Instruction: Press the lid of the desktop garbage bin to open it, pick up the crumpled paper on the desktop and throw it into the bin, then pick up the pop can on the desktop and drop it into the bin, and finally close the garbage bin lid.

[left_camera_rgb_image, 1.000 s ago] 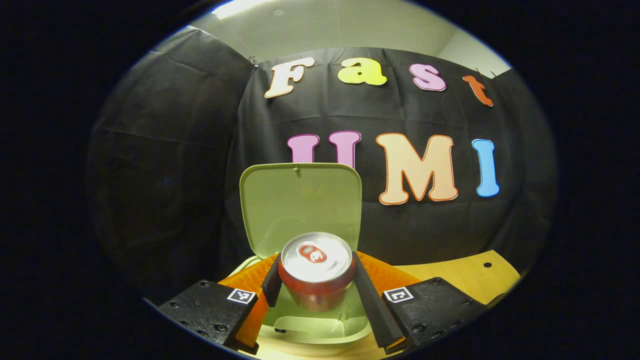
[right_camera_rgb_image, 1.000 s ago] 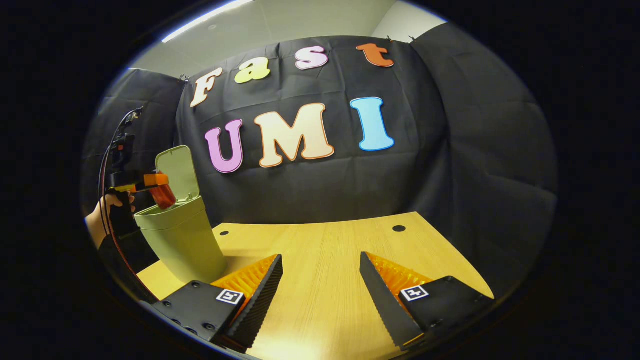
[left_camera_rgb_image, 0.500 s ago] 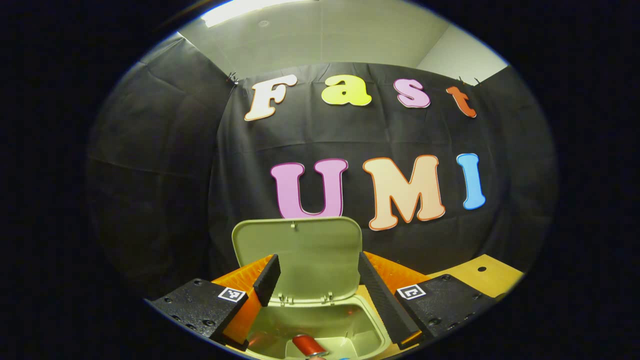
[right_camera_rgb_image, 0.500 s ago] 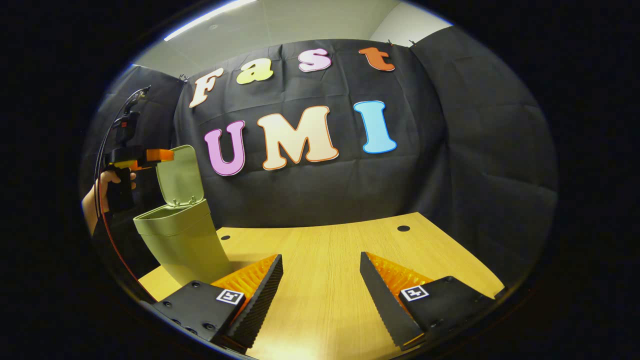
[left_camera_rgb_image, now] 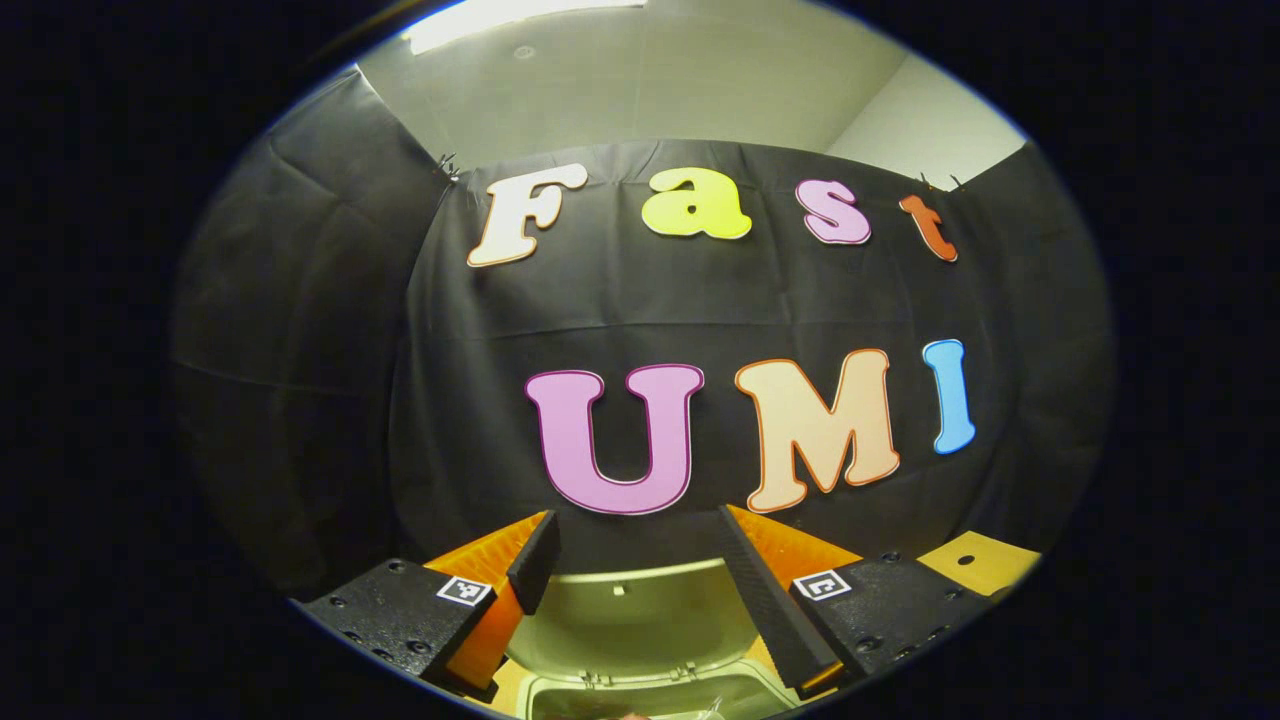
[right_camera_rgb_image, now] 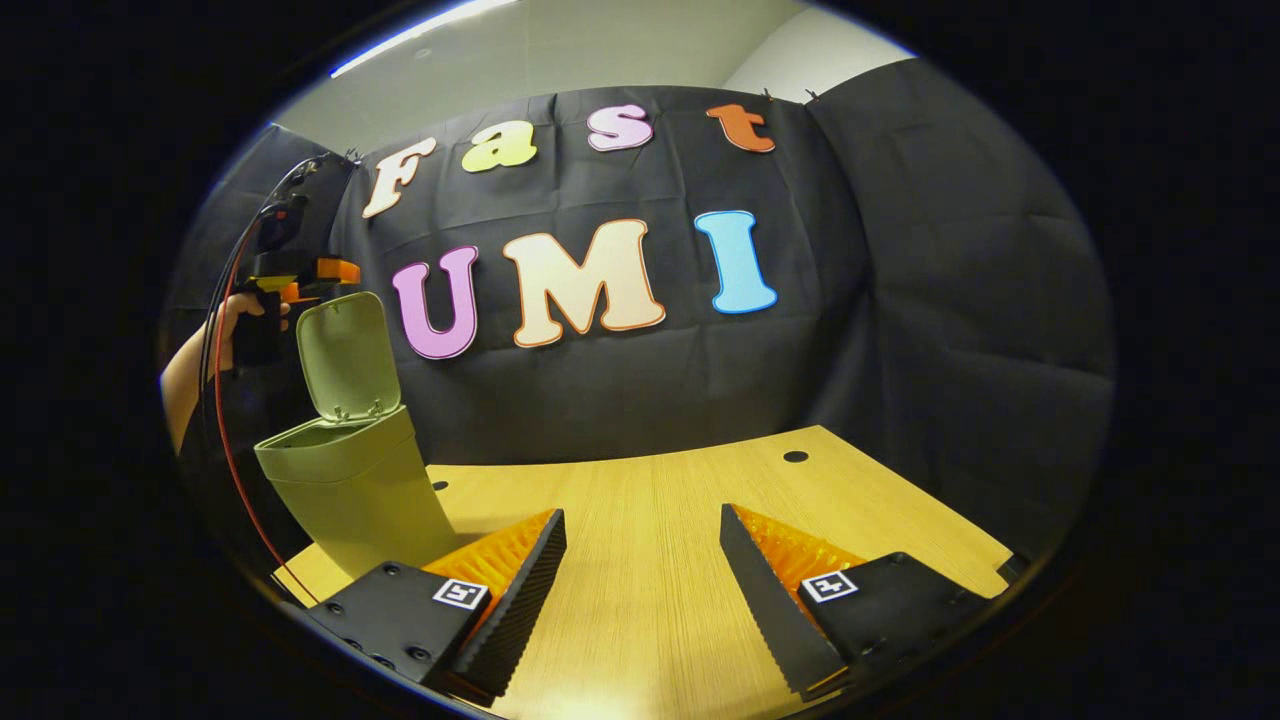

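Left gripper (left_camera_rgb_image: 637, 545) no longer holds the pop can: gripped over the bin one second ago, lying inside it half a second ago, now out of sight. Jaws stand apart and empty. Gripper has risen; in the right gripper view it sits above the lid (right_camera_rgb_image: 342, 352) top edge. In the left gripper view the bin (left_camera_rgb_image: 640, 690) has slid low.
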`<state>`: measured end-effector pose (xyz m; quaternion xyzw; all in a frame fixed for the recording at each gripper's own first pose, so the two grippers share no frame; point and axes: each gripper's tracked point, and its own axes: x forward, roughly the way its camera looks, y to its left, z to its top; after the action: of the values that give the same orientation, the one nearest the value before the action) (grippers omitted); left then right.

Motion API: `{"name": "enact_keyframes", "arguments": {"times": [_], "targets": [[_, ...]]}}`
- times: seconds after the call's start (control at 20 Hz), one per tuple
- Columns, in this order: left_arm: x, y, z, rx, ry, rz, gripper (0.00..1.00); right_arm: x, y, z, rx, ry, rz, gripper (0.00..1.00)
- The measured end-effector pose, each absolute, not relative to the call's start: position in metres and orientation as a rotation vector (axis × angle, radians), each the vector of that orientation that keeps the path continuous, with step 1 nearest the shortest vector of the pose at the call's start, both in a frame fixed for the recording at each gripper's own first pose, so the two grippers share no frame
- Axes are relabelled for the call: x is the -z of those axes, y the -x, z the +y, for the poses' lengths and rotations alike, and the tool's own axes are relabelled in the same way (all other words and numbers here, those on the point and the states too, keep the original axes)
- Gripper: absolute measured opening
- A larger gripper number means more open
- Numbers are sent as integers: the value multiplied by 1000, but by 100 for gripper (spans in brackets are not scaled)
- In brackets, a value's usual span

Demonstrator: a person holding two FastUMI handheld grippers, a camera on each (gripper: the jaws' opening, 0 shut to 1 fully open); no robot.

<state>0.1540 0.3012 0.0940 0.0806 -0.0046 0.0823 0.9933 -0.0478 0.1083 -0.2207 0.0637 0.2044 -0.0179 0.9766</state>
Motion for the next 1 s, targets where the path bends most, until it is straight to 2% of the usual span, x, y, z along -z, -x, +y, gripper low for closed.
{"name": "enact_keyframes", "arguments": {"times": [0.2, 0.35, 0.4, 0.5, 0.6, 1.0], "targets": [[-73, -163, 311, -159, -154, 69, 95, 216, 50, 107, 33, -114, 415, 97], [-73, -155, 307, -161, -131, 51, 96, 211, 49, 108, 4, -104, 413, 98], [-71, -149, 306, -165, -128, 57, 94, 209, 47, 108, -9, -99, 414, 98], [-71, -136, 300, -165, -117, 50, 96, 201, 41, 109, -36, -103, 405, 98], [-68, -122, 295, -164, -105, 56, 93, 192, 33, 112, -65, -112, 387, 97], [-28, -54, 273, -165, -101, 125, 95, 171, 24, 126, -185, -147, 347, 98]]}}
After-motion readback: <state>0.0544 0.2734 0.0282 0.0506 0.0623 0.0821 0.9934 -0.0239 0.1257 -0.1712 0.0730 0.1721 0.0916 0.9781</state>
